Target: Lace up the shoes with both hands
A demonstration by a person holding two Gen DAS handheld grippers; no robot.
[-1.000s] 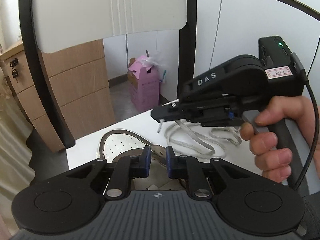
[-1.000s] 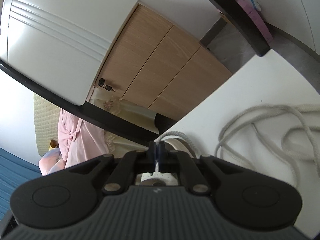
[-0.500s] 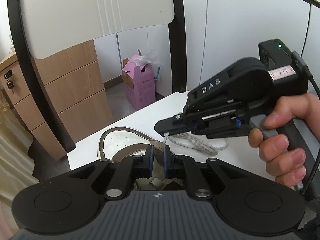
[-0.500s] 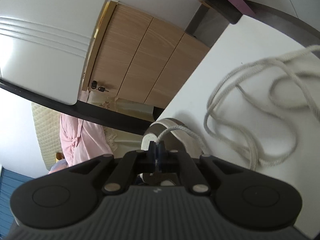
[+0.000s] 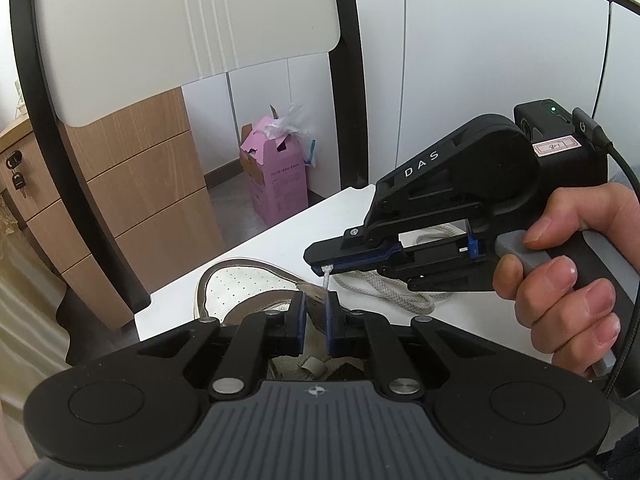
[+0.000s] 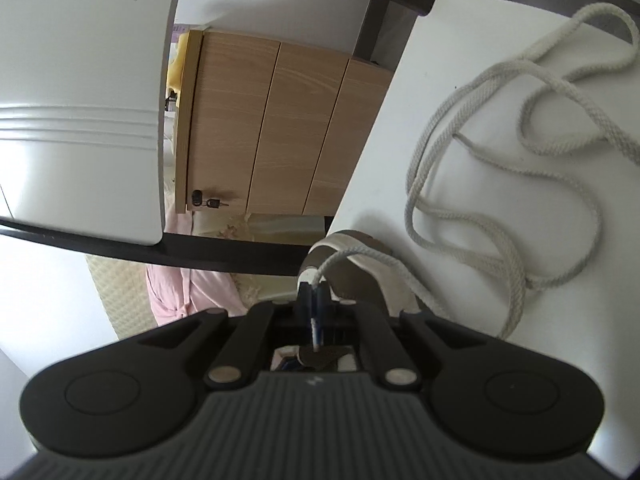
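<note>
A white shoe (image 5: pixel 240 284) with brown trim lies at the table's corner, just beyond my left gripper (image 5: pixel 315 320). That gripper's jaws stand a narrow gap apart, and the shoe shows through the gap. My right gripper (image 5: pixel 320 258), held by a hand (image 5: pixel 568 280), hovers just above and right of it, shut on the end of the white lace (image 5: pixel 327 280). The lace tip hangs down against my left gripper's right pad (image 5: pixel 330 316), not pinched. In the right wrist view the lace (image 6: pixel 340 258) arcs from the shoe (image 6: pixel 352 280) into my shut right gripper (image 6: pixel 315 294).
The rest of the lace (image 6: pixel 500 208) lies in loose loops on the white table (image 5: pixel 280 236). The shoe's toe is close to the table edge. Beyond it stand a black-framed chair (image 5: pixel 188 20), a wooden drawer cabinet (image 5: pixel 140 208) and a pink box (image 5: pixel 276 176).
My left gripper's jaws have narrowed from a wide gap to a small one. My right gripper has rolled and sunk, bringing the lace tip down to the left gripper's fingers.
</note>
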